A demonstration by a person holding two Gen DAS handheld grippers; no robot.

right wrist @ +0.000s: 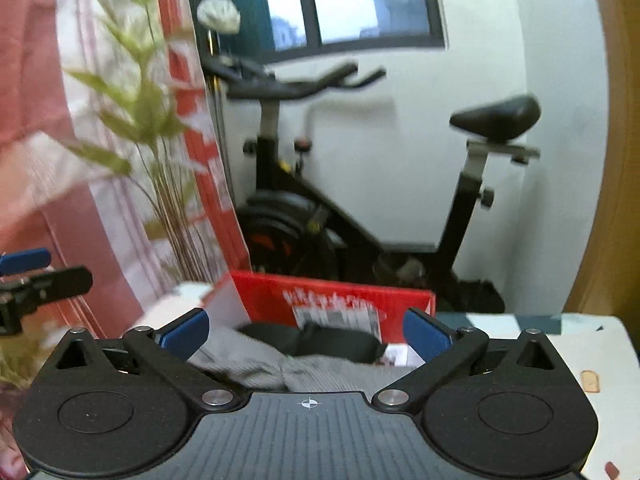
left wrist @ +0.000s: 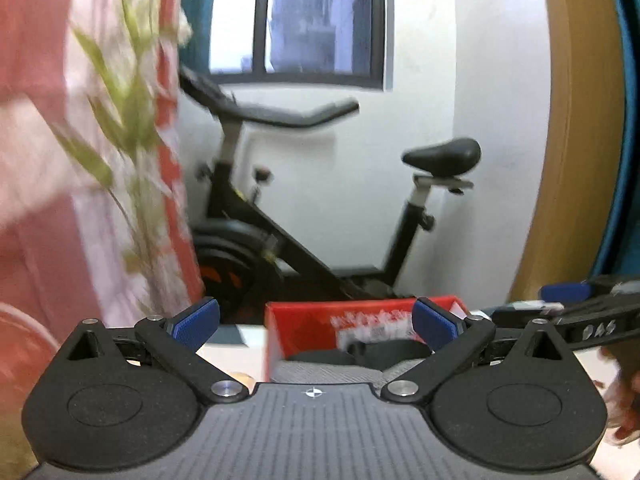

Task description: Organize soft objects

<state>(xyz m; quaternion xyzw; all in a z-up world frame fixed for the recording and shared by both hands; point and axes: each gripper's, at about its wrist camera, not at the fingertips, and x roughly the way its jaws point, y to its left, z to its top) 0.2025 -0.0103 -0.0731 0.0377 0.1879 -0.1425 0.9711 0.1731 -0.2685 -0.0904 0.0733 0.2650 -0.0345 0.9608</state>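
A red cardboard box (left wrist: 304,320) stands open on the table just beyond both grippers. Inside it lie a crumpled grey cloth (right wrist: 280,364) and a black cloth (right wrist: 332,340); the same grey cloth (left wrist: 320,372) and black cloth (left wrist: 384,350) show in the left wrist view. My left gripper (left wrist: 316,324) is open above the near side of the box, with nothing between its blue pads. My right gripper (right wrist: 306,336) is also wide open over the box (right wrist: 340,296), and its pads touch no cloth. Each gripper shows at the edge of the other's view.
A black exercise bike (right wrist: 360,208) stands against the white wall behind the table. A green plant (right wrist: 152,128) and a pink-red curtain (left wrist: 40,160) fill the left. A wooden door (left wrist: 580,140) is on the right. The table's patterned cover (right wrist: 540,340) extends rightwards.
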